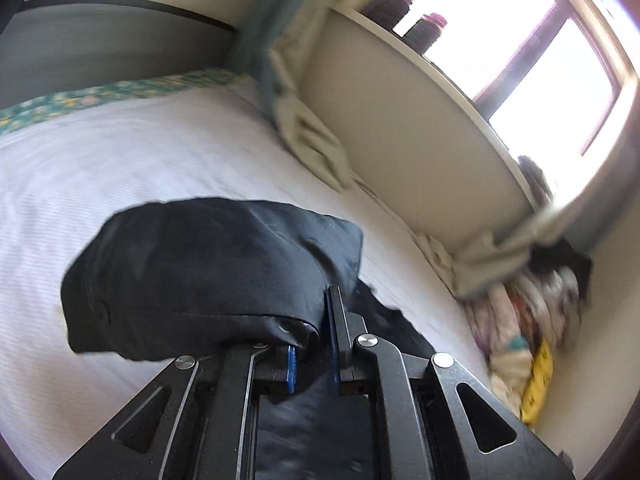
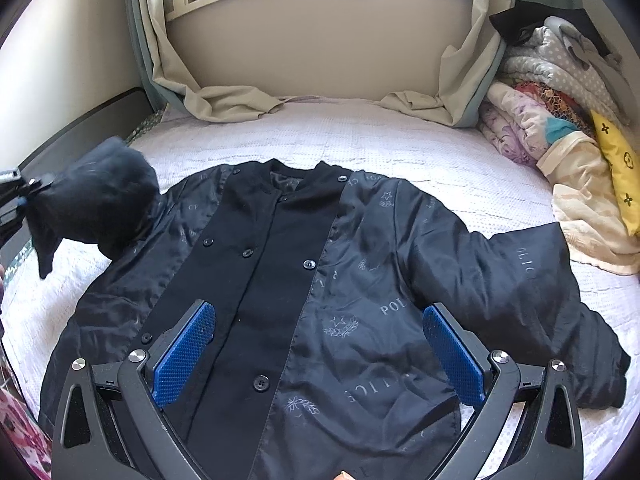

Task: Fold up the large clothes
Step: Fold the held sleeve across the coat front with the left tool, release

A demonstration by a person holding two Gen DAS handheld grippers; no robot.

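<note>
A black jacket (image 2: 280, 280) lies spread on the white bed, front up, its printed lining turned out at both sides and buttons down the middle. My left gripper (image 1: 316, 320) is shut on the jacket's left sleeve (image 1: 200, 264), which drapes over its fingers and is lifted off the bed; it also shows in the right wrist view (image 2: 20, 196) with the bunched sleeve (image 2: 100, 208). My right gripper (image 2: 320, 344) is open and empty, hovering above the jacket's lower front. The other sleeve (image 2: 532, 280) lies flat to the right.
The white bedsheet (image 2: 360, 136) covers the bed. A pile of folded bedding and clothes (image 2: 560, 120) sits at the far right corner. Beige curtains (image 2: 224, 104) hang onto the bed under the window sill. A dark headboard (image 1: 100, 40) runs along the left.
</note>
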